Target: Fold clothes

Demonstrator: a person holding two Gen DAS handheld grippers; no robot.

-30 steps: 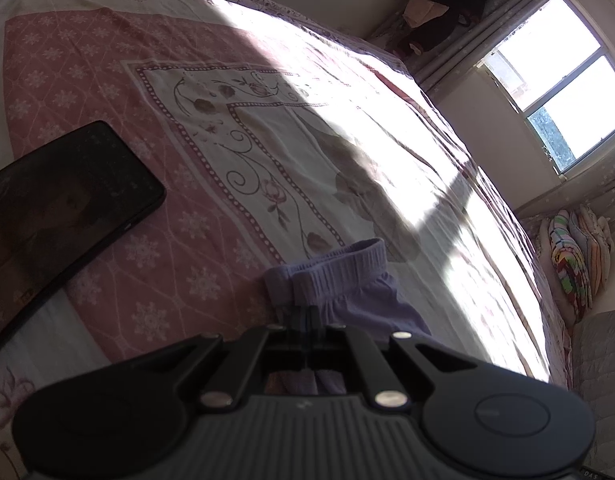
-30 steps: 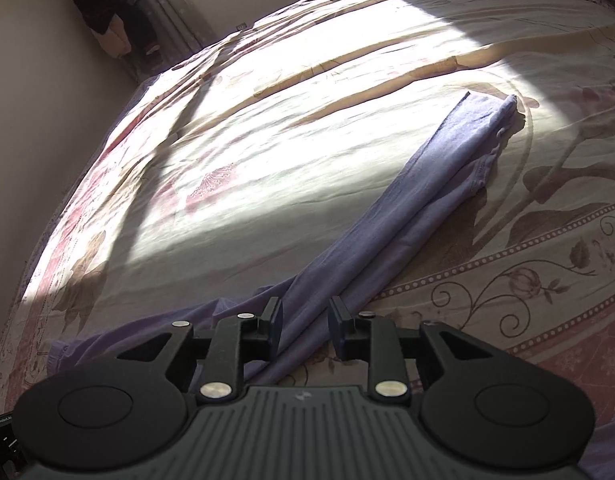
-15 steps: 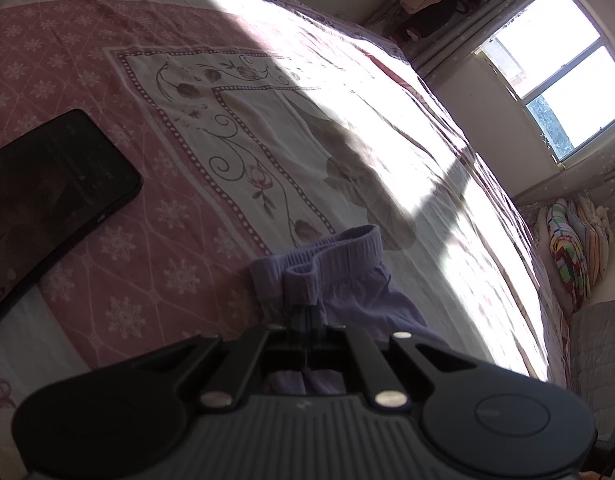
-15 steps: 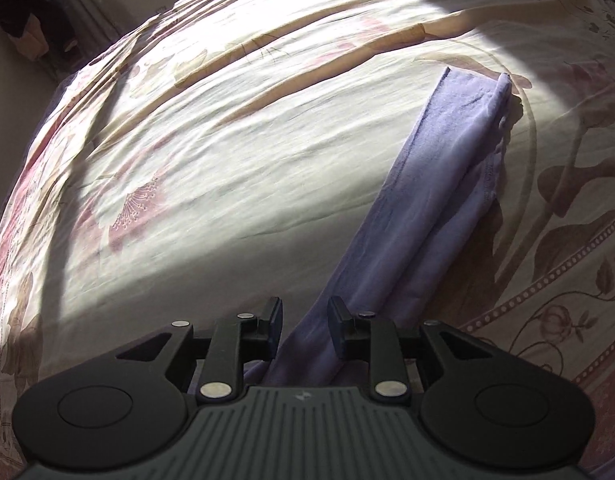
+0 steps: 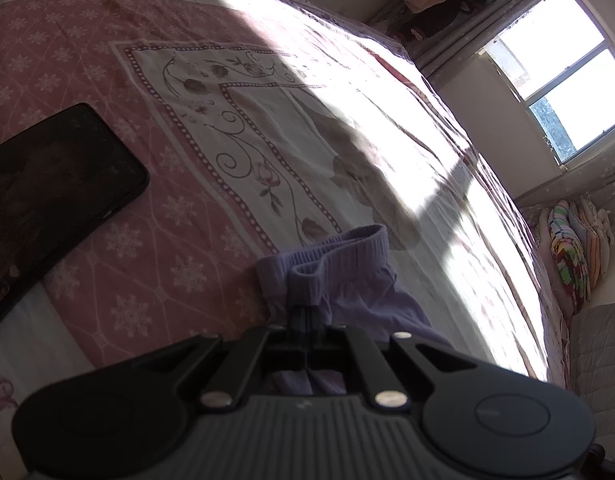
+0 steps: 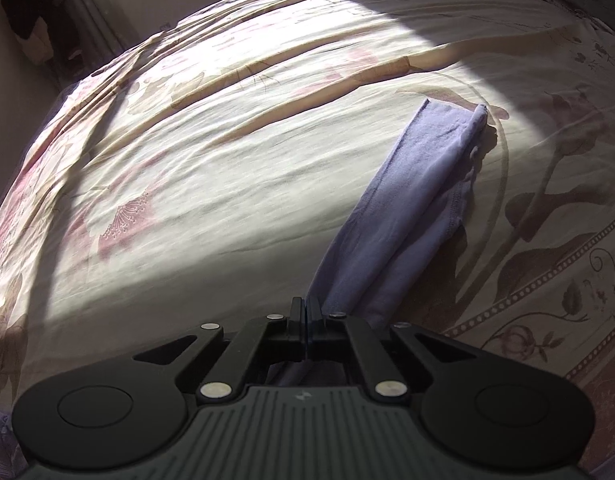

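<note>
In the left wrist view, a dark phone [image 5: 47, 184] lies flat at the left on the pink, snowflake-patterned part of the bedspread [image 5: 227, 92]. Toward the middle, the left gripper [image 5: 307, 314] has its 2 fingers pressed together on the ribbed waistband of the lilac trousers [image 5: 339, 272]; the waistband bunches up just above the fingertips and the cloth spreads out to the right of them on the bed. A broad band of sunlight crosses the bedspread beyond it. Further right, grey curtains [image 5: 459, 40] hang beside a bright window [image 5: 555, 80], and a stack of colourful folded cloth [image 5: 567, 256] sits by the far edge of the bed.

In the right wrist view, dark clothing [image 6: 31, 12] hangs in the top left corner by the wall. The cream floral bedspread [image 6: 227, 160] fills most of the picture, half in sun and half in shadow. At the bottom centre, the right gripper [image 6: 306, 312] has its 2 fingers closed tight on the near part of the lilac trousers [image 6: 419, 184], with cloth showing below the fingertips inside the frame. From there the trouser legs run as 1 long, narrow strip up and to the right, lying flat on the bed, with the far end in the sunlit patch.
</note>
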